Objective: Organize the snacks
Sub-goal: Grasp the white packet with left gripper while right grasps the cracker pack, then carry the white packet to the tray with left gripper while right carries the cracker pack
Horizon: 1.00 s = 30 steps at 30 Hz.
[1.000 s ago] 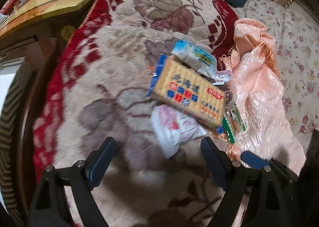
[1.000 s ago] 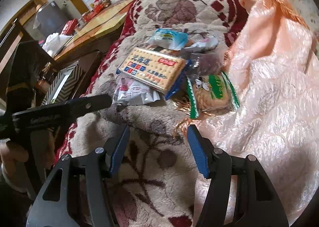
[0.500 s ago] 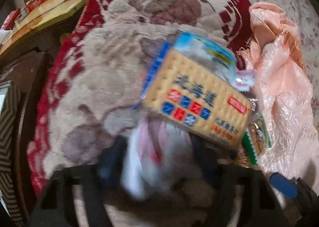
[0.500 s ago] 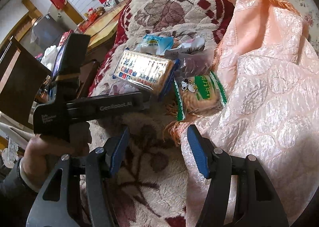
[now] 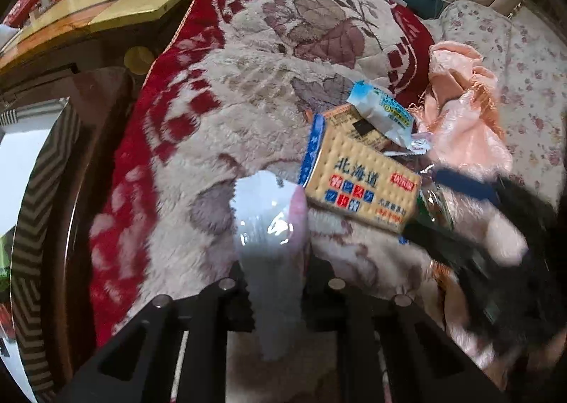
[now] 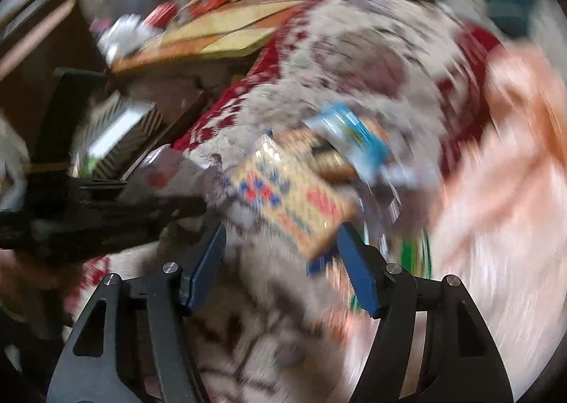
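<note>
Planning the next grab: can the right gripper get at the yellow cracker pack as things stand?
Probably yes. The right gripper is open and empty, and the yellow cracker pack lies just ahead on top of the pile; the left gripper, shut on the white packet, sits off to the side.

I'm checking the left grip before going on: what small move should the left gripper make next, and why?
Probably a short lift straight up. The left gripper, whose jaws have just been closing, is pinched on the white snack packet, whose far end lies beside the yellow cracker pack on the blanket; lifting clears it.
</note>
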Available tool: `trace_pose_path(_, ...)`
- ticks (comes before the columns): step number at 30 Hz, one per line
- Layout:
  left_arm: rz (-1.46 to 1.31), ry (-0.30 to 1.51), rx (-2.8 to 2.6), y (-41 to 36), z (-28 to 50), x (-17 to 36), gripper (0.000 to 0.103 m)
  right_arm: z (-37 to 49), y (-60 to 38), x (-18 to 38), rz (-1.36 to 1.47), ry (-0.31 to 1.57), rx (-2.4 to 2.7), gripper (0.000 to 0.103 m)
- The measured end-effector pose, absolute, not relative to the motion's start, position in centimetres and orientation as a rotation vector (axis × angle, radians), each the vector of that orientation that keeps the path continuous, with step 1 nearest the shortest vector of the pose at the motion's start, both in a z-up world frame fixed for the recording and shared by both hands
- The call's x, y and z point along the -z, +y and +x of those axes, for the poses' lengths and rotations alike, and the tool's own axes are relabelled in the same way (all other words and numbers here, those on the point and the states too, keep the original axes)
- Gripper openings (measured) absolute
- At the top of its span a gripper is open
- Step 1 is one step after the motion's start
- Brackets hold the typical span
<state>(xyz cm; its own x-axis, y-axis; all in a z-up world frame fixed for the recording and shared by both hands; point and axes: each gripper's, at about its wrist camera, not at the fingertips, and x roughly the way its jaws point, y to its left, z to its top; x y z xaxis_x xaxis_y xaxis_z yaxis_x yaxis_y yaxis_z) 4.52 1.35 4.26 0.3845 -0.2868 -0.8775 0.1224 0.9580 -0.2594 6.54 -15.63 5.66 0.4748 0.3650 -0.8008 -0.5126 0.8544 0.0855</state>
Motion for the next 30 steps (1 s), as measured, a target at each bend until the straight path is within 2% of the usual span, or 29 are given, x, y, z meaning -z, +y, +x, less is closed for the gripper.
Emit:
trace_pose_path(6,-0.244,1.176,0.315,3.7,4.9,-3.6,0.019,8.9,-12.7,-3.6,-0.564,0.948,-0.662,0.072)
trace_pose_path(12,-0.255,1.176,0.326,3.9,5.8,-3.1,0.02,10.6,-12.3,-0.8,-0.606,1.02,-0.671,0.07)
trace_pose_path(15,-0.269,1.174,0.308,4.1,6.1,-2.9,0.02,10.3,-12.3,-0.5,-0.554,0.99,-0.632,0.06)
trace_pose_path(20,-0.216,1.131,0.288,4.2,5.0,-4.3,0.019,9.3,-12.8,-1.0,-0.482,0.978,-0.544,0.058)
trace_pose_path(28,-0.186,1.089,0.234,5.8,1.7,-6.2,0.019,6.5,-15.9,-4.9,-0.137,0.955,-0.512,0.056)
trace_pose_path(30,-0.181,1.08,0.211,6.3,0.6,-6.5,0.019,5.3,-15.4,-5.6,-0.124,0.934,-0.502,0.056)
